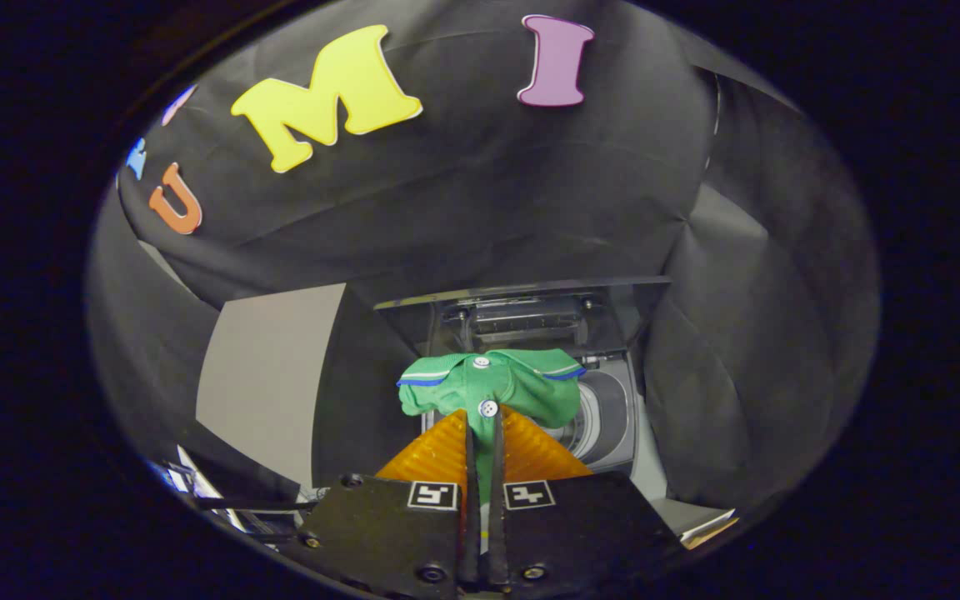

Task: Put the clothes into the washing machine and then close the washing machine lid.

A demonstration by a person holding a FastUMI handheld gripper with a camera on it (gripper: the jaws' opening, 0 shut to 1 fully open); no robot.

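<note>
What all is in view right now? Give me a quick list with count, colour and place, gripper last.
green shirt: one, green with white buttons and blue-and-white collar trim, pinched between the fingers and bunched just ahead of them, above the machine's opening.
washing machine: one, grey, beyond the shirt, round drum opening showing past it.
washing machine lid: one, dark, raised open behind the drum opening.
grey panel: one, flat, light grey, standing beside the machine against the booth wall.
booth wall: black cloth, behind and around the machine.
gripper: one, fingers closed together with a fold of the shirt clamped between them.
</note>
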